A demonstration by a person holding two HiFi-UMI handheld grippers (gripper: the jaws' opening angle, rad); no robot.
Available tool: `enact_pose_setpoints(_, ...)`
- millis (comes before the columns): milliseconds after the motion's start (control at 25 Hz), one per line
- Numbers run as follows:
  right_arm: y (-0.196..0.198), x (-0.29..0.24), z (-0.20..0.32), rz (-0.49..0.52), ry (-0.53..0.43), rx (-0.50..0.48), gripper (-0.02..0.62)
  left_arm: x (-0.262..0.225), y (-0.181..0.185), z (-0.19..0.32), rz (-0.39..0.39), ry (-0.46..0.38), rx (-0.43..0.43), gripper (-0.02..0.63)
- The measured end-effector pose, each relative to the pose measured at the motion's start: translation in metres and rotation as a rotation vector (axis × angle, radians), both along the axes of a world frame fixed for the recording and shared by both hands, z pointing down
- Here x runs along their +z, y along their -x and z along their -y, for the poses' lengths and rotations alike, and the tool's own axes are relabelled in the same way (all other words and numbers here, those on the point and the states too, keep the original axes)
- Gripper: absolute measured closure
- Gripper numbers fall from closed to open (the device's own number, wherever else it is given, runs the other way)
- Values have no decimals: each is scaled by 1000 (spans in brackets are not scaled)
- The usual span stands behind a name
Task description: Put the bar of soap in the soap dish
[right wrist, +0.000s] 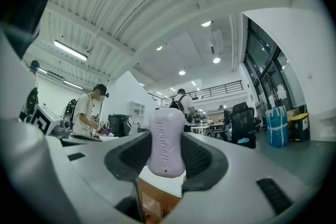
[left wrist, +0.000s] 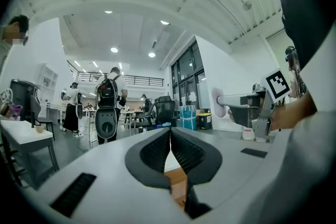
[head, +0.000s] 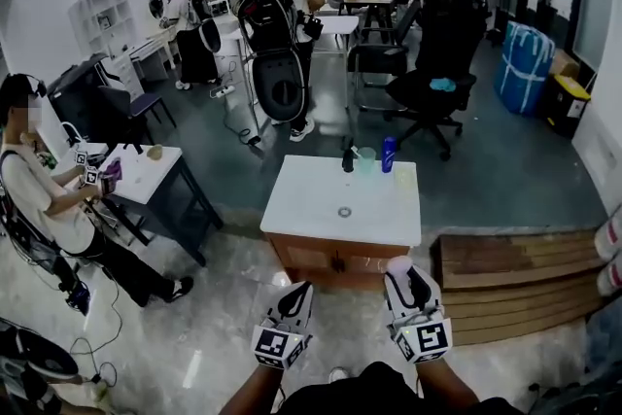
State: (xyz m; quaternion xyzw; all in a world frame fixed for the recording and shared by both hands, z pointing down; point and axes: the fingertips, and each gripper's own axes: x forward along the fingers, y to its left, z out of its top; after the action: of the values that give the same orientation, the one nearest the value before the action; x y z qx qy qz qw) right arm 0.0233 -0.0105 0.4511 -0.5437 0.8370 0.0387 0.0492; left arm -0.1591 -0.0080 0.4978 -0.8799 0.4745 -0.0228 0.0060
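The right gripper [head: 402, 275] is clenched on the lilac bar of soap [right wrist: 166, 145], held upright in the air short of the white tabletop's [head: 321, 199] near edge, probably ready to be carried to a dish. The left gripper [left wrist: 170, 150] is closed on nothing beside it, apparently idle. No soap dish is clearly recognisable, only a small ring [head: 343, 211] near the tabletop's middle.

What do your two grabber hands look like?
Both the left gripper and right gripper are white with black trim. Each carries a white cube printed with black square markers, and the jaws have dark ribbed pads.
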Motion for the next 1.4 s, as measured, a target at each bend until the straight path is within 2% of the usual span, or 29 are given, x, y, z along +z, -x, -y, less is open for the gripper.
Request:
enact_pose_setpoints(600, 2, 3, 67, 15, 16, -3, 407, 11, -3, 61, -6, 35, -3, 584)
enact_pose_setpoints(1400, -53, 40, 235, 2, 101, 11, 408, 24, -63, 239, 15, 56, 25, 584)
